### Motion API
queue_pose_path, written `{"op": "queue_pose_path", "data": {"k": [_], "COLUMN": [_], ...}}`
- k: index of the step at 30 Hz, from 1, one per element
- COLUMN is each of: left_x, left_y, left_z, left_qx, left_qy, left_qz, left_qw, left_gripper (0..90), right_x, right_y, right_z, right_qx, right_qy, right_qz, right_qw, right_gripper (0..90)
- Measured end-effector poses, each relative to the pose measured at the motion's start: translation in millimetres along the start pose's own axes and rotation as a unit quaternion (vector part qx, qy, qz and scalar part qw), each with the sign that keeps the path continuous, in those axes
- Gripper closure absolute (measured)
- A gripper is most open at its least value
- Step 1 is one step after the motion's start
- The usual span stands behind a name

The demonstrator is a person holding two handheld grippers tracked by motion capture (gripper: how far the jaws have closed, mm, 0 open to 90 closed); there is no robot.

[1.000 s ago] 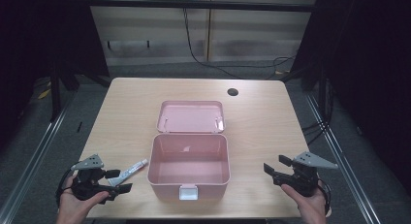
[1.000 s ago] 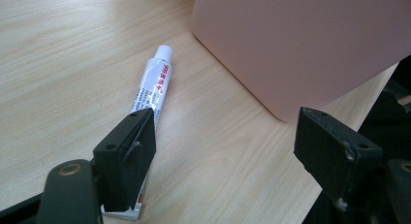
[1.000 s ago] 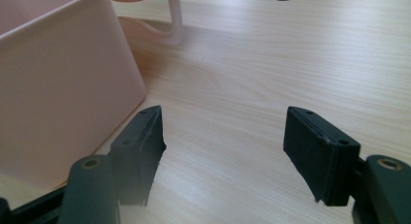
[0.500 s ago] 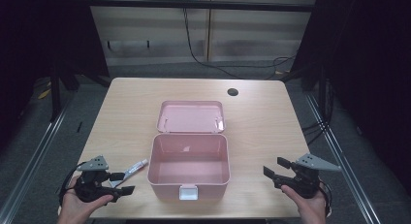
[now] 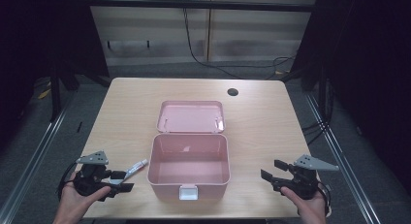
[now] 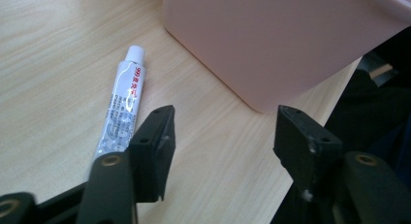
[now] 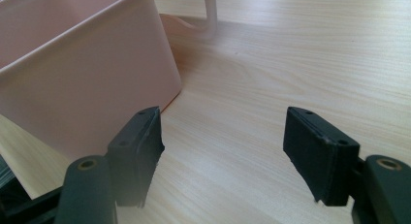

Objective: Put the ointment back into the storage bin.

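Note:
An open pink plastic box (image 5: 188,136) stands mid-table, its lid (image 5: 191,116) folded back flat behind it. A small white tube (image 5: 136,167) lies on the table just left of the box. My left gripper (image 5: 123,181) sits at the front left, right by the tube's near end. In the left gripper view the tube (image 6: 123,103) lies outside the left jaw, and the box corner (image 6: 271,35) is ahead. The left gripper (image 6: 223,132) has just been closing its jaws, with only bare table between them. My right gripper (image 5: 272,169) rests at the front right, open and empty, facing the box wall (image 7: 82,78).
The wooden table (image 5: 261,127) has a round cable hole (image 5: 232,92) at the back right. The box's white latch (image 5: 188,191) faces the front edge. Dark floor and metal rails flank the table on both sides.
The left gripper's jaws have narrowed while the gripper stayed beside the tube. The right gripper, the box and the tube have not moved.

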State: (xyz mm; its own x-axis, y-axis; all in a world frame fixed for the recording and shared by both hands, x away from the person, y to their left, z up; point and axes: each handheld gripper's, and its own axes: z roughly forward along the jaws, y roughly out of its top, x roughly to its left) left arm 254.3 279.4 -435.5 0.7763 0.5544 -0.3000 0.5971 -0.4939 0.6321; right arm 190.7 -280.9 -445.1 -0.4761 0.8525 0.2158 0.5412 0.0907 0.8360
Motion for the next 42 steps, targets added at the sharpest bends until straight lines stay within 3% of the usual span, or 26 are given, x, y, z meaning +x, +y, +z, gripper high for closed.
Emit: {"op": "queue_pose_path", "data": {"k": [7, 11, 15, 19, 21, 23, 26, 34, 39, 42], "left_x": [6.0, 12.2, 15.7, 20.2, 23.6, 25.7, 32.8, 44.6, 52.8, 56.9], "left_y": [17.0, 27.3, 36.0, 39.0, 40.2, 41.4, 41.1, 35.0, 29.7, 26.8], "left_z": [-3.0, -0.6, 6.1, 9.3, 12.4, 15.7, 21.1, 26.4, 33.7, 34.6], "left_qx": [0.009, 0.025, 0.045, 0.056, 0.063, 0.063, 0.069, 0.083, 0.111, 0.11], "left_qy": [0.01, -0.006, -0.018, -0.019, -0.013, 0.007, -0.007, -0.001, 0.009, 0.009], "left_qz": [0.005, 0.004, 0.004, 0.011, 0.013, 0.006, -0.002, -0.012, -0.003, 0.001], "left_qw": [0.9999, 0.9997, 0.9988, 0.9982, 0.9979, 0.998, 0.9976, 0.9965, 0.9938, 0.9938], "left_gripper": [43.1, 42.2, 34.4, 40.0, 44.2, 45.1, 48.3, 57.2, 59.5, 62.3], "right_x": [-1.6, -0.6, -0.1, -0.1, 0.5, 0.8, 0.5, 1.0, 1.6, 1.7], "right_y": [-0.7, -0.7, -0.9, -1.2, -1.1, -1.2, -1.2, -1.2, -1.2, -1.3], "right_z": [1.6, 2.8, 3.4, 5.1, 5.7, 6.1, 6.7, 8.6, 9.1, 9.4], "right_qx": [0.002, 0.007, 0.009, 0.013, 0.015, 0.017, 0.02, 0.026, 0.027, 0.03], "right_qy": [0.006, 0.008, 0.011, 0.017, 0.019, 0.018, 0.02, 0.026, 0.028, 0.028], "right_qz": [0.006, 0.003, 0.002, 0.003, 0.001, 0.0, 0.002, -0.003, -0.003, -0.002], "right_qw": [1.0, 0.9999, 0.9999, 0.9998, 0.9997, 0.9997, 0.9996, 0.9993, 0.9992, 0.9992], "right_gripper": [29.6, 29.7, 29.6, 28.4, 28.4, 28.4, 28.4, 27.9, 27.9, 28.0]}}
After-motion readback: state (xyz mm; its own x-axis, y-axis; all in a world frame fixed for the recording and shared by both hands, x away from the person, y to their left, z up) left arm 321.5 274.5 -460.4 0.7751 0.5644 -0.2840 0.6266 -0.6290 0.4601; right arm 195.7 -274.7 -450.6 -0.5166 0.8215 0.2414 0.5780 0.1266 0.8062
